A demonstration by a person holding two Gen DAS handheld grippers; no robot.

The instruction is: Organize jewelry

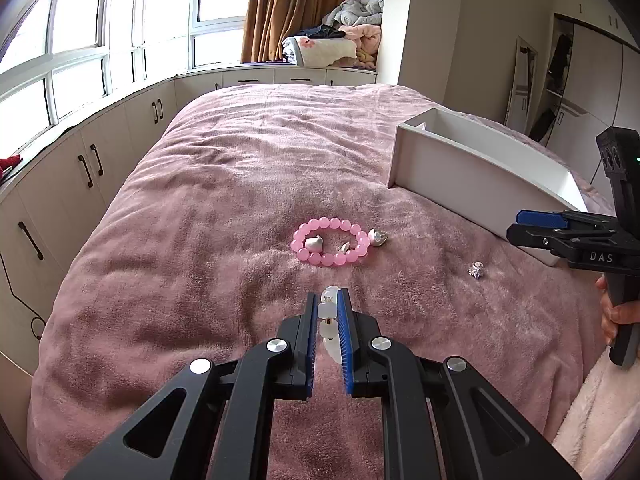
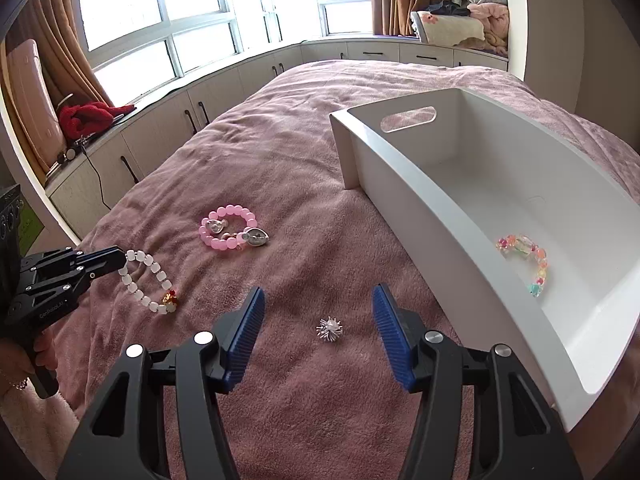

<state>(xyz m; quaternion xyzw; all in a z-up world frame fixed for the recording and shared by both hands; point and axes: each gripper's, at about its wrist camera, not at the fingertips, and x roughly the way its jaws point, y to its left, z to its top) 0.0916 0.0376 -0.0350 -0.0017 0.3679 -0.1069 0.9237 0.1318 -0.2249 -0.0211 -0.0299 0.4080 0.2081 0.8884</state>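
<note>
My left gripper (image 1: 329, 300) is shut on a white bead bracelet (image 1: 328, 312); in the right wrist view the bracelet (image 2: 146, 280) hangs from its tip (image 2: 122, 262) and touches the blanket. A pink bead bracelet (image 1: 332, 241) (image 2: 228, 229) lies mid-bed with silver heart charms (image 2: 256, 237) beside it. A small silver spiky brooch (image 2: 330, 330) (image 1: 476, 270) lies between the fingers of my open right gripper (image 2: 318, 304). A white box (image 2: 460, 216) (image 1: 472, 168) at the right holds a colourful bead bracelet (image 2: 526, 260).
A pink fleece blanket (image 2: 280, 160) covers the bed. White cabinets (image 1: 80, 168) and windows run along the left. Folded bedding (image 1: 340, 40) is piled at the far end. A wardrobe (image 1: 592, 80) stands at the right.
</note>
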